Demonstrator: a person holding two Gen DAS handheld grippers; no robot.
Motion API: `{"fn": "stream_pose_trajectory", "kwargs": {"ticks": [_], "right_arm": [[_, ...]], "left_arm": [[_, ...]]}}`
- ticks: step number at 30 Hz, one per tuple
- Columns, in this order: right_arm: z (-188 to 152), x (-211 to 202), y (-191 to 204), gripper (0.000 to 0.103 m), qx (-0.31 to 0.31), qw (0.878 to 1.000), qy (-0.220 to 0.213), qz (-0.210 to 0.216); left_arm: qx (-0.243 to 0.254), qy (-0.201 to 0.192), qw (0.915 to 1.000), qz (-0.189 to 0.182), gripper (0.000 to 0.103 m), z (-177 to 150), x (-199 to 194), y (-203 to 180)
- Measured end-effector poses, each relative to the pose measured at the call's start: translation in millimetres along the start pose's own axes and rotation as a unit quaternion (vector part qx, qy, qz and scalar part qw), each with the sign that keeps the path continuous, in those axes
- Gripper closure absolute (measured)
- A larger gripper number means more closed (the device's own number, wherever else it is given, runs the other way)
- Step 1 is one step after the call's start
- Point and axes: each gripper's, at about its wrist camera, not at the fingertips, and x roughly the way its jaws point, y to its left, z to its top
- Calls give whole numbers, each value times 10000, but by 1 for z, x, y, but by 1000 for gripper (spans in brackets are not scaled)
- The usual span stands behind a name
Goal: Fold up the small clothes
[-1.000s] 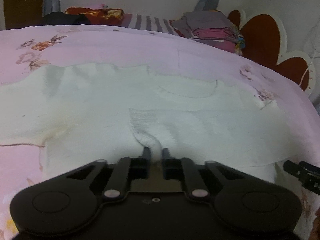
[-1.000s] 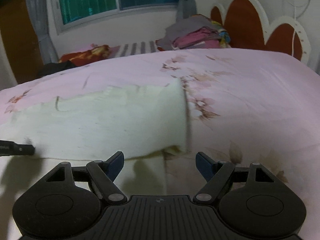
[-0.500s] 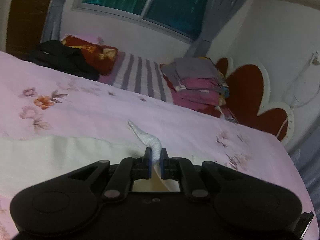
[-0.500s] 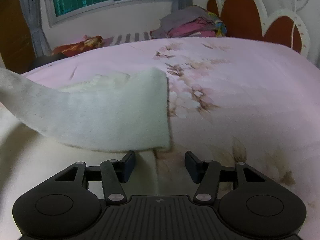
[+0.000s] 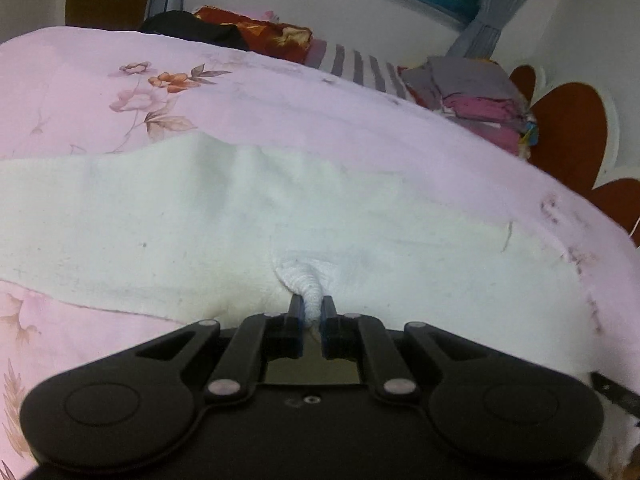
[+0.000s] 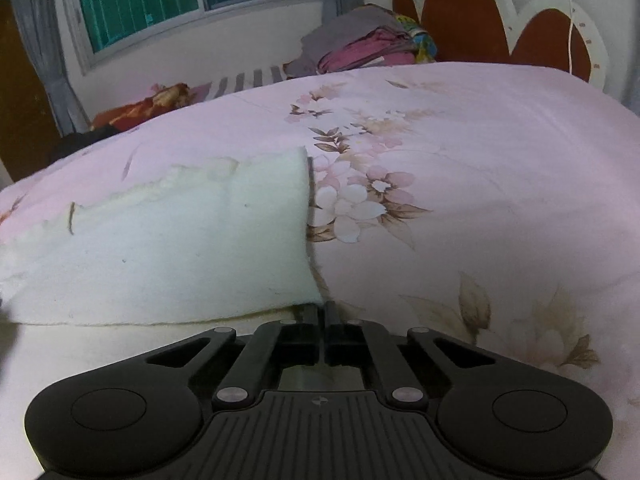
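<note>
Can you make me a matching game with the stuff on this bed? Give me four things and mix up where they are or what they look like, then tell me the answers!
Things:
1. White knitted garment
2. Pink flowered bedsheet
3. Stack of folded grey and pink clothes
4. Left gripper

Descriptions:
A. Piled at the far side of the bed, by the red headboard
B. Shut, pinching a bunched bit of white knit
C. Spread under everything
D. Lying across the sheet, one layer folded over

Pairs: 1-D, 2-C, 3-A, 4-B
</note>
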Motion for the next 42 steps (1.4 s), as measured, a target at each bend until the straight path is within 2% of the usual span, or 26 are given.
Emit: {"fn": "stream_pose_trajectory", "kwargs": {"ticks": [3, 7, 8, 9, 11, 12, 15, 17, 18, 24, 27, 28, 29, 30, 31, 34, 39, 41, 42], "right_arm": [[0, -8, -5, 102, 99, 9996, 150, 227], [5, -32, -12, 101, 176, 9993, -87, 323], [9, -35, -11, 97, 171, 9991, -156, 352], [14, -37, -11, 90, 143, 9989, -238, 382], [23, -34, -11, 30, 114, 9985, -382, 372], [28, -31, -9, 27, 82, 9982, -445, 386], [41, -13, -2, 30, -50, 9979, -439, 474], [47, 7, 1, 54, -42, 9983, -266, 516], [51, 18, 2, 57, 9, 9985, -171, 528], [69, 63, -5, 58, 486, 9967, 22, 655], [77, 70, -2, 58, 442, 9967, -36, 681], [79, 71, 0, 70, 389, 9969, -47, 677], [80, 73, 4, 87, 309, 9974, -54, 649], [80, 72, 6, 89, 242, 9979, -84, 601], [80, 71, 8, 96, 186, 9982, -122, 553], [74, 71, 7, 97, -22, 9995, -277, 167], [74, 65, 9, 96, -265, 9989, -356, 124], [73, 54, 13, 90, -299, 9985, -439, 100], [71, 47, 16, 86, -327, 9982, -487, 108]], "left_arm": [[108, -59, 9996, 235, 78, 1, -3, -2], [-2, -275, 9987, 419, 70, 4, -18, 0], [-28, -376, 9983, 437, 70, 4, -23, 1], [-25, -442, 9982, 397, 69, 4, -28, 0], [91, -472, 9985, 265, 68, 5, -31, -8], [145, -472, 9986, 210, 67, 5, -31, -12], [289, -391, 9988, 57, 67, 2, -25, -28], [405, -284, 9988, 36, 67, 0, -15, -35], [466, -233, 9986, 53, 67, -2, -10, -36], [660, -156, 9975, 188, 67, -5, 5, -33], [654, -146, 9975, 232, 67, -3, 8, -34], [653, -168, 9974, 255, 67, -3, 8, -34], [680, -192, 9971, 279, 67, -3, 9, -35], [717, -218, 9967, 307, 65, -3, 9, -36], [765, -254, 9961, 350, 65, -4, 8, -36], [787, -324, 9958, 331, 65, -7, 9, -34], [929, -307, 9943, 435, 66, -7, 5, -39], [954, -298, 9938, 483, 64, -8, 1, -41], [954, -288, 9938, 494, 59, -9, -1, -42]]}}
